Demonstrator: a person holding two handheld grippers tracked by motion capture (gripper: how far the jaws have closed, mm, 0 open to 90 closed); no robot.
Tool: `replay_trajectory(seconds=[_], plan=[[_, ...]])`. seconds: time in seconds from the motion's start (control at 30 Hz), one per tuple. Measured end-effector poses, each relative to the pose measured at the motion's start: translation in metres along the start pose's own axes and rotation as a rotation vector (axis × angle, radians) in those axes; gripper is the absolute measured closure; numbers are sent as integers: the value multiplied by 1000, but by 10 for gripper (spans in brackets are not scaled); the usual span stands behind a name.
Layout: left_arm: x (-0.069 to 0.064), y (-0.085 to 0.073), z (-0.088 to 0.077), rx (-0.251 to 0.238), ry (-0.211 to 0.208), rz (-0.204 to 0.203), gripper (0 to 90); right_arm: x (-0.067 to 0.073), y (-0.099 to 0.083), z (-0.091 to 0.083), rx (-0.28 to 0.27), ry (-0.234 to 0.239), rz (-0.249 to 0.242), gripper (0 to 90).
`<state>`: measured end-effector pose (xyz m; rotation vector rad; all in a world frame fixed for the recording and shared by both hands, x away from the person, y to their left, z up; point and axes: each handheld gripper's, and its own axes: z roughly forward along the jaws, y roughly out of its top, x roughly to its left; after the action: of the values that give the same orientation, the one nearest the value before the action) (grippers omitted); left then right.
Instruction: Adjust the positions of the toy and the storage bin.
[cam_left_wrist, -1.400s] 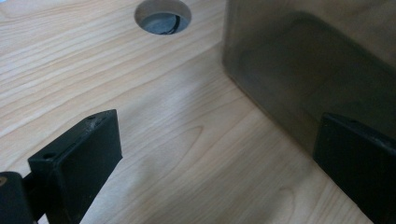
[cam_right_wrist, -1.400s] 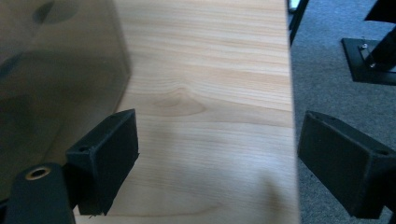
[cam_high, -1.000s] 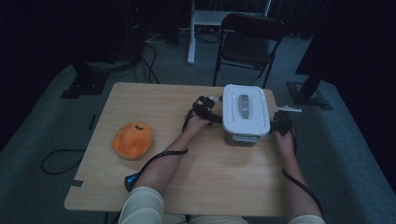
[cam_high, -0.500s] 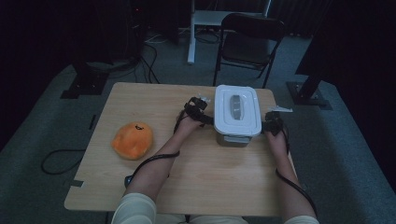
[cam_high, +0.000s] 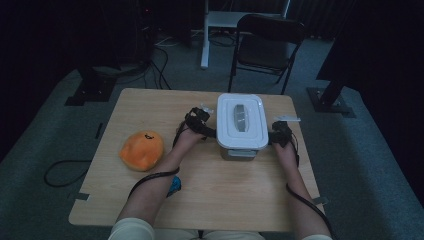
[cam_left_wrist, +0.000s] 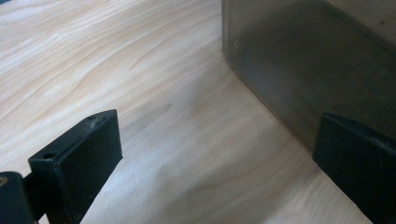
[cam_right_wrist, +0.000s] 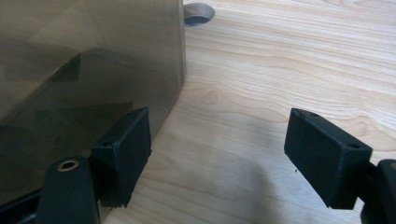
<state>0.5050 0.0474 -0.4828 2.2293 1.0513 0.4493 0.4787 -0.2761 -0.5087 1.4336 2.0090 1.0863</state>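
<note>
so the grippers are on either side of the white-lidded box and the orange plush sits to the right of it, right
Not quite. The grippers, left and right, do flank the white-lidded box, but the high view shows the orange plush to its left, not its right.

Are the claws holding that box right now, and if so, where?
Nothing is held. Both claws, left and right, stand open beside the box, one at each side.

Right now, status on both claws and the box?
Left claw and right claw open, flanking the lidded box, right one closing slightly. Box on table, ungripped. Orange plush well clear.
</note>
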Motion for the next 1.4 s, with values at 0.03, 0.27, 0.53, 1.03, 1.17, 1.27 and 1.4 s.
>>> replay_trajectory(seconds=[0.03,0.27,0.53,1.03,1.17,1.27,1.4], plan=[[1,-2,-1,-2,-2,-4,20,2,0,0,0,1,-2,225],[-2,-14,-13,-3,7,7,20,19,-6,-9,-3,-6,-47,230],[-11,-27,-27,6,6,40,20,33,-19,-22,-21,-1,-58,234],[-38,-46,-46,4,-26,87,20,38,-41,-49,-31,27,-65,240],[-46,-51,-52,5,-33,101,21,41,-48,-57,-38,26,-74,240],[-53,-54,-56,4,-32,119,20,42,-54,-65,-41,23,-79,240],[-60,-59,-59,1,-44,120,20,43,-61,-73,-45,25,-80,240]])
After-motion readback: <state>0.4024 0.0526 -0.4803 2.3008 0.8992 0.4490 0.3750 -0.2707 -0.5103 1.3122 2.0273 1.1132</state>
